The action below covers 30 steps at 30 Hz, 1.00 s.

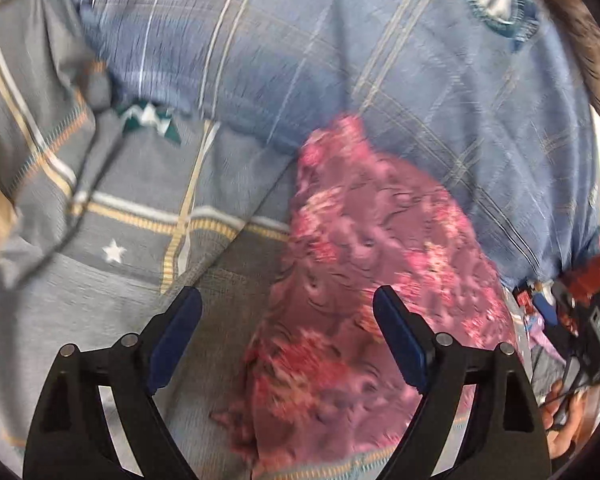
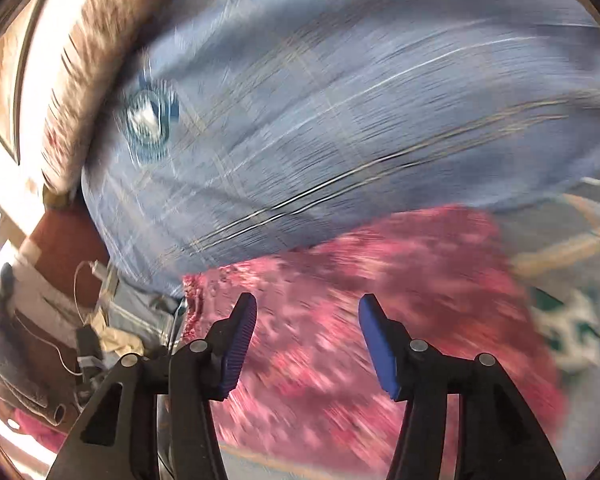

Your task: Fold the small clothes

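Note:
A pink and purple flowered garment (image 1: 364, 280) lies spread on a grey-blue bedsheet (image 1: 120, 220) with yellow and white stripes. My left gripper (image 1: 288, 300) is open and empty, held above the garment's left edge. In the right wrist view the same garment (image 2: 380, 280) fills the lower middle, blurred by motion. My right gripper (image 2: 308, 306) is open and empty just above the garment. Neither gripper holds cloth.
A large blue plaid pillow or duvet (image 1: 340, 48) lies behind the garment and also shows in the right wrist view (image 2: 340, 100). A brown patterned blanket (image 2: 84, 80) sits beyond it. Cables and clutter (image 2: 84, 340) lie off the bed's edge at left.

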Motion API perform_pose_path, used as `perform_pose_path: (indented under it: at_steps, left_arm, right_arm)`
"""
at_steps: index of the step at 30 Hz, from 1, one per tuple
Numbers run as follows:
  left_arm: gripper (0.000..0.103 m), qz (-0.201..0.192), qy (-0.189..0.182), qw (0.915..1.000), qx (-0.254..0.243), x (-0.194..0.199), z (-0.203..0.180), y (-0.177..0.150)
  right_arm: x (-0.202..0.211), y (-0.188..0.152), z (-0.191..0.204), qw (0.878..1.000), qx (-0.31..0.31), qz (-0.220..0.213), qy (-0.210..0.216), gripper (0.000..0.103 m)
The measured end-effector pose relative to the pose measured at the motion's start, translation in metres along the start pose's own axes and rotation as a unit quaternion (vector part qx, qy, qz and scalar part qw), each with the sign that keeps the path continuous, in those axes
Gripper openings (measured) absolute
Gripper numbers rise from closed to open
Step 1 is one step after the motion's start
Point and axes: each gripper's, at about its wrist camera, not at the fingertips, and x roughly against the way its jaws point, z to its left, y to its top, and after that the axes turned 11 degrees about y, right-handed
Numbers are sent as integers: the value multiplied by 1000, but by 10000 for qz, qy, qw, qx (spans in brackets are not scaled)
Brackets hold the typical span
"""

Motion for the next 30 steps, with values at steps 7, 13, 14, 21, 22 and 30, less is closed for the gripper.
perform_pose_path:
  at_steps: [7,13,14,21,22,30]
  left_arm:
    - [87,113,-6,9997,-234,-17,-3,-6]
    - [87,197,-91,9994,-287,-24,-5,-8]
    - [87,235,-168,9993,-255,-26,-4,-7]
    - [32,332,-431,9983,-229,-27,-2,-8]
    - [19,440,-522,9973,-252,-27,-1,-8]
    - [17,461,232,9962,-699,-13,4,-10]
  right_arm:
    - [-137,33,25,9958,432,811,31,56]
    - [-202,29,60,9778,1380,1573,-53,62]
    - [-209,27,63,9738,1483,1722,-50,64]
    - [-242,-6,99,9250,3002,2221,-699,14]
    - [-247,-10,106,9139,3219,2339,-805,7]
    - [-261,3,109,9459,2653,1691,-790,6]
